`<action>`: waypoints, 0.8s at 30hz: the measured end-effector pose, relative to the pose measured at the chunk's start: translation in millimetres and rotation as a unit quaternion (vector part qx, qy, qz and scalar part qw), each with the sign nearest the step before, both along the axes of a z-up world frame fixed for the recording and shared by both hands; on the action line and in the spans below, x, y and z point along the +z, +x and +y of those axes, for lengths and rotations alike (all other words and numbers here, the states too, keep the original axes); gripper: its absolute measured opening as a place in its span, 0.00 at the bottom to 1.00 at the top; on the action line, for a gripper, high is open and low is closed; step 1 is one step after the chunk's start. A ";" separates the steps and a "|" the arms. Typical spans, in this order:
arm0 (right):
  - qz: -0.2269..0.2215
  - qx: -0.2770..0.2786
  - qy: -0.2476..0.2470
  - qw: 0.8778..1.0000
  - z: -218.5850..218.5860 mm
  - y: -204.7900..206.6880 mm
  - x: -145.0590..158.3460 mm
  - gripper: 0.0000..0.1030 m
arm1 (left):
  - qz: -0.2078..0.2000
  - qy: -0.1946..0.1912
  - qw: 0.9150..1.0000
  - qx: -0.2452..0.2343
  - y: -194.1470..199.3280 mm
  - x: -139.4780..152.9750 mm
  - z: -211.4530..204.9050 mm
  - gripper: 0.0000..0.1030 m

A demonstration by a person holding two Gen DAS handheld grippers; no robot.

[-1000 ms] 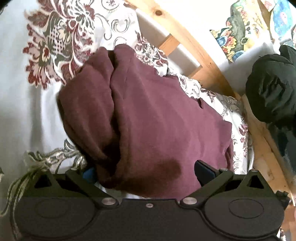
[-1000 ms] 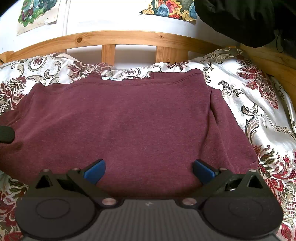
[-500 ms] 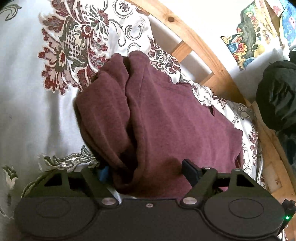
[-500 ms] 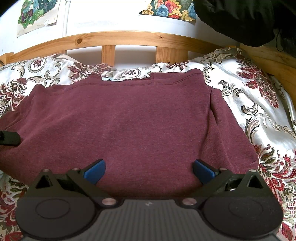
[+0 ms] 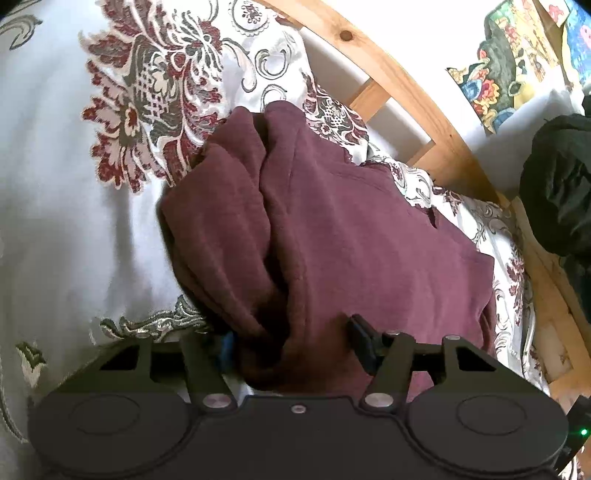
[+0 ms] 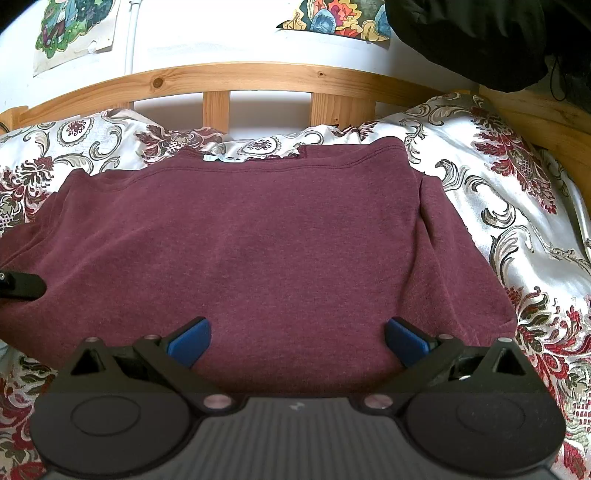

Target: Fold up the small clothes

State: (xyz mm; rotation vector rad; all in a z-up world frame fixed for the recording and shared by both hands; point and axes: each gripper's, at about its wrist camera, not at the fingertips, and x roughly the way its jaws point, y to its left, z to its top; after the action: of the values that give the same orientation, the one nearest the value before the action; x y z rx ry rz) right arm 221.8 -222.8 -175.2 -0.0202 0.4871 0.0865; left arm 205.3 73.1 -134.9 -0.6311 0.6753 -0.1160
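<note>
A maroon sweater (image 6: 258,251) lies folded flat on the patterned bedspread (image 6: 517,221). In the left wrist view the sweater (image 5: 351,240) has its near left edge bunched between the fingers of my left gripper (image 5: 291,339), whose jaws are partly closed around that thick fold. My right gripper (image 6: 295,339) is open and empty, its blue pads (image 6: 188,338) hovering over the sweater's near edge. The tip of the left gripper shows at the far left of the right wrist view (image 6: 22,284).
A wooden headboard (image 6: 258,79) runs behind the bed. A black garment (image 6: 480,33) hangs at the upper right. Pictures (image 6: 332,18) are on the white wall. White satin bedspread (image 5: 55,184) lies left of the sweater.
My left gripper's jaws have narrowed around the sweater's bunched left edge, and the view has shifted slightly. The right gripper has not moved.
</note>
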 end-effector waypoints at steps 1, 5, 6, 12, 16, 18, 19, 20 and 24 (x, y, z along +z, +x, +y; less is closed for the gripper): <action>0.000 0.000 0.000 1.000 -0.6 -0.1 -0.2 1.00 | 0.001 0.002 1.000 0.001 0.3 0.7 -0.4 0.59; 0.000 0.000 0.000 1.000 -0.7 -0.1 -0.3 1.00 | 0.008 0.000 1.000 0.014 0.5 0.5 3.3 0.40; 0.000 0.000 0.000 1.000 -0.1 0.0 -0.1 1.00 | 0.010 -0.006 1.000 0.018 0.3 0.0 5.2 0.37; 0.000 0.000 0.001 1.000 -0.5 0.0 -0.4 1.00 | 0.009 -0.009 1.000 0.017 -0.3 2.0 5.7 0.27; 0.000 0.000 0.003 1.000 -0.8 -0.5 -1.1 1.00 | 0.008 -0.007 1.000 0.011 0.5 4.8 6.4 0.22; 0.002 0.002 0.009 1.000 -1.7 -0.5 -1.0 1.00 | 0.005 0.002 1.000 0.009 0.1 9.1 4.7 0.21; 0.005 0.005 0.011 1.000 -2.7 -0.2 0.0 1.00 | 0.002 0.007 1.000 0.007 0.0 12.9 3.3 0.21; 0.010 0.013 0.013 1.000 -4.5 0.5 2.0 1.00 | 0.001 0.014 1.000 0.005 0.2 16.4 1.8 0.21; 0.039 0.047 0.030 0.998 -18.4 5.0 13.6 0.99 | 0.002 0.046 0.999 0.004 3.4 37.5 -9.3 0.18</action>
State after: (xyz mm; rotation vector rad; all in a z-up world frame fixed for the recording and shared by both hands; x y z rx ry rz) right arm 226.8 -241.2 -161.6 0.0196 0.5605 0.1942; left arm 208.7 63.8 -97.4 -0.5461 0.6783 -0.0751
